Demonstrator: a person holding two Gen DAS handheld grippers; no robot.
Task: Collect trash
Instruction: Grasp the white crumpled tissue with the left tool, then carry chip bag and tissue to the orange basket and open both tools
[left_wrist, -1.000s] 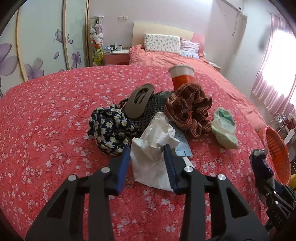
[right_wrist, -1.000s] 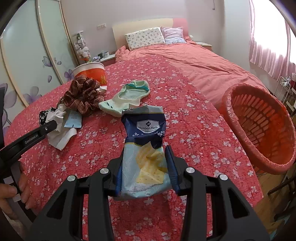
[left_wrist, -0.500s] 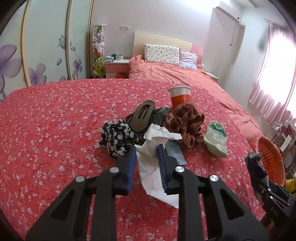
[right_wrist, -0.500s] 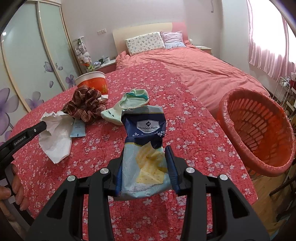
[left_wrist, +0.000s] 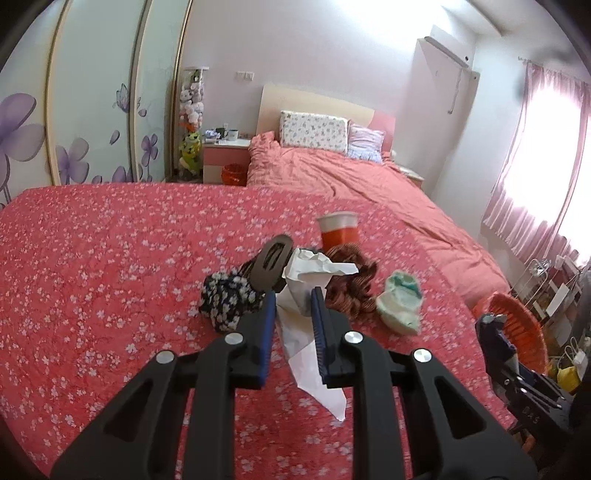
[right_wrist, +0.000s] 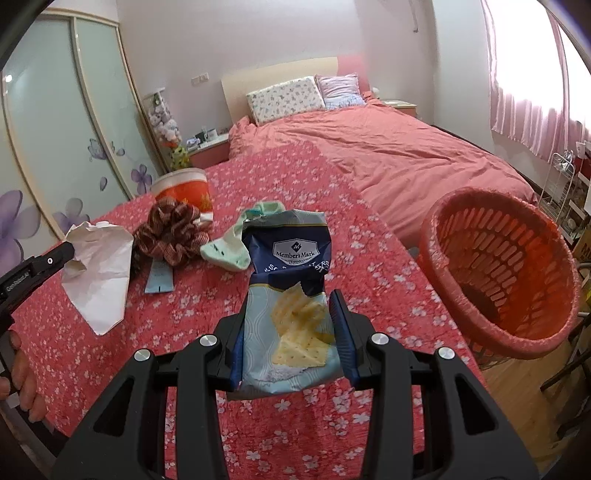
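My left gripper (left_wrist: 293, 295) is closing its jaws on a crumpled white paper (left_wrist: 314, 269), and the pads press its top. The paper hangs off the red floral bedspread (left_wrist: 110, 277), its tail drooping below the fingers. The right wrist view shows the same paper (right_wrist: 101, 266) dangling from the left gripper (right_wrist: 66, 251) at the left edge. My right gripper (right_wrist: 290, 301) is shut on a blue and pale snack bag (right_wrist: 291, 258), held upright above the bedspread. An orange slatted basket (right_wrist: 509, 258) stands tilted off the bed's right edge, close to the bag.
An orange paper cup (right_wrist: 183, 188), a brown checked scrunchie (right_wrist: 171, 232), a mint sock (right_wrist: 229, 251) and a blue tag (right_wrist: 159, 278) lie on the bedspread. A dark floral scrunchie (left_wrist: 227, 299) and a brown hair clip (left_wrist: 271, 266) sit left of the paper.
The left jaws narrowed on the white paper and lifted it off the bedspread, away from the pile. The right gripper with the snack bag rose slightly.
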